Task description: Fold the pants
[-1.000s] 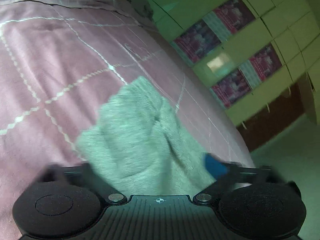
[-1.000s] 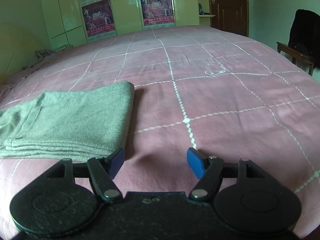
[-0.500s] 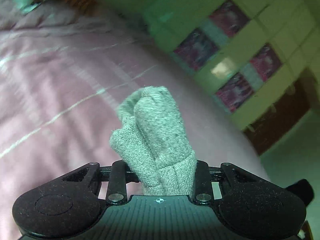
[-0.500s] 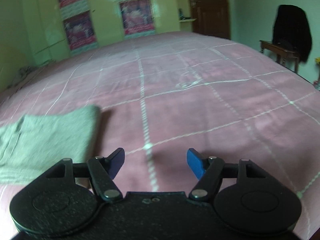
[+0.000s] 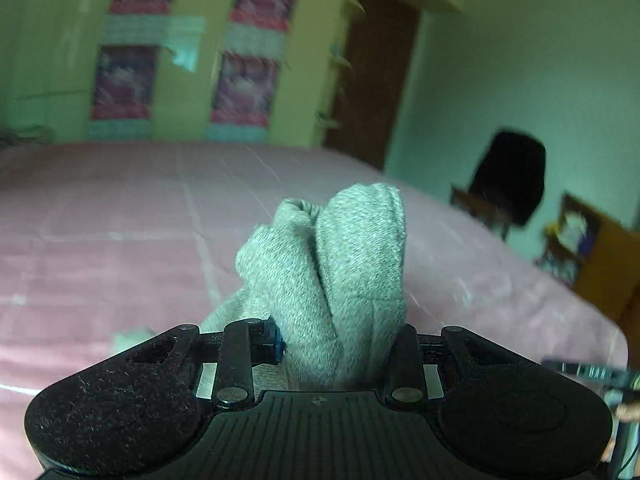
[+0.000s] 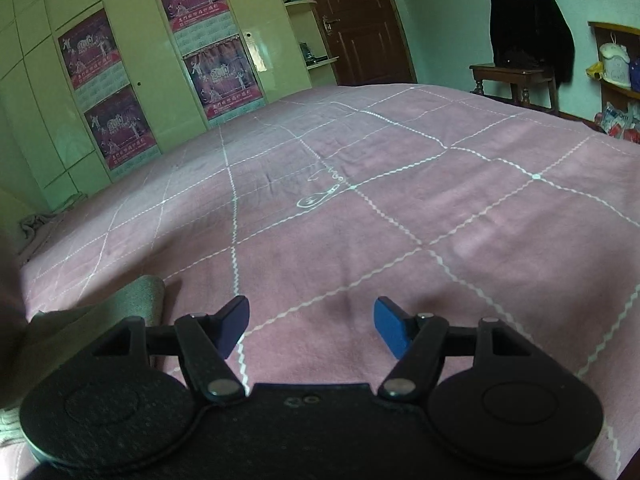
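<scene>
Lifting off the bed [image 6: 360, 220], the gray pants [image 5: 332, 280] now bunch between the left gripper [image 5: 340, 344] fingers, clamped tight. Right gripper [image 6: 310, 326] fingers stay wide apart, empty; 1 fold seems underway.

pants [image 5: 340, 268]: grey knit cloth, matt, nubbly
bedspread [image 6: 400, 232]: pink woven cloth, matt, white stitched grid
left claw [image 5: 340, 346]: black matt plastic, ribbed body, shiny metal rivets
right claw [image 6: 310, 326]: blue smooth pads
wardrobe [image 6: 160, 60]: glossy, paper posters
door [image 6: 356, 20]: dark wood
</scene>
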A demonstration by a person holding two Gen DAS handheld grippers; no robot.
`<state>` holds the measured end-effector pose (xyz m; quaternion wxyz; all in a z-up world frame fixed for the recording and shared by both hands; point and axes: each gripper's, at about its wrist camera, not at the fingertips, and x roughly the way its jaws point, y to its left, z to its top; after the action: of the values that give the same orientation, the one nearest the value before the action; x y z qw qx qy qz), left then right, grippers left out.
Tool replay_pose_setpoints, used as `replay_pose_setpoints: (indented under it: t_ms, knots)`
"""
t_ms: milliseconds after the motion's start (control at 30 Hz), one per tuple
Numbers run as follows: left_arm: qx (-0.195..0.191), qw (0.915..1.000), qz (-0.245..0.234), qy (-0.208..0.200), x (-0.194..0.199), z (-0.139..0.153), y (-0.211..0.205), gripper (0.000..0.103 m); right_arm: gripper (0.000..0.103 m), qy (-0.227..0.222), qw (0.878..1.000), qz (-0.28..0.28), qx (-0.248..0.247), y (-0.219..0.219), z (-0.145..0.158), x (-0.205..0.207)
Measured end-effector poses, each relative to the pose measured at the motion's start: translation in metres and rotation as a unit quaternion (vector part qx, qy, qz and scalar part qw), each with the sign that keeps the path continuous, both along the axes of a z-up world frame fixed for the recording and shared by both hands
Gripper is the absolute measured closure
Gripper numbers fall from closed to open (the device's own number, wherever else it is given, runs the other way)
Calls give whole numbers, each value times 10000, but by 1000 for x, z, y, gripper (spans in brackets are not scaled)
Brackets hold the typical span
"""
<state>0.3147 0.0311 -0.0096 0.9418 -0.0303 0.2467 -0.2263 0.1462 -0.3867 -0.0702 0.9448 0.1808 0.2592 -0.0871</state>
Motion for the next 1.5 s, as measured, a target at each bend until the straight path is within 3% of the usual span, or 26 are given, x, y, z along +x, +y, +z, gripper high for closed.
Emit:
replay_pose_setpoints:
  t_ms: [267, 367, 400, 467, 500, 533, 600, 700, 833, 1033, 1167, 1233, 1333, 1400, 1500]
  knots:
    - [904, 9947, -458, 196, -37, -20, -95, 71, 34, -142, 9971, -148, 727, -27, -4, -2]
    - [1012, 9929, -517, 356, -43, -29, -115, 71, 34, -146, 9969, -66, 772, -26, -5, 0]
    - [1083, 9916, -561, 418, -44, -33, -120, 67, 34, -144, 9971, -22, 746, -24, -5, 1]
    - [1145, 9889, -753, 567, -37, -40, -128, 47, 34, -135, 9975, 41, 693, -21, -5, 2]
    - [1153, 9868, -949, 625, -39, -42, -133, 16, 34, -136, 9975, 54, 694, -20, -5, 2]
    - [1168, 9855, -1075, 602, -38, -43, -134, 6, 34, -144, 9973, 50, 714, -20, -5, 2]
    - [1186, 9863, -1066, 429, -47, -40, -138, 6, 34, -138, 9969, 7, 769, -22, -6, 2]
    - [604, 9937, -906, 268, -53, -30, -112, 6, 34, -150, 9967, -41, 794, -22, -6, 0]
    - [113, 9996, -239, -40, -77, -13, -55, 6, 34, -215, 9974, -22, 690, -20, -3, -5]
    - [-207, 9945, 1019, -103, -127, -12, 66, 6, 34, -188, 9991, 45, 380, -6, -1, -2]
    - [-81, 9884, 1506, 196, -163, -35, 119, 6, 33, -213, 9994, 206, 155, 10, 4, -3]
    - [66, 9879, 1491, 422, -171, -50, 130, 6, 29, -302, 9973, 478, 474, 22, 9, -7]
    - [292, 9886, 1310, 678, -173, -69, 127, 6, 15, -393, 9861, 1189, 1091, 52, 11, -6]
    - [605, 9876, 1285, 673, -170, -77, 121, 6, 14, -210, 9812, 1485, 1215, 78, 11, 2]
    - [766, 9854, 1380, 633, -159, -83, 114, 6, 16, 64, 9801, 1631, 1132, 108, 11, 13]
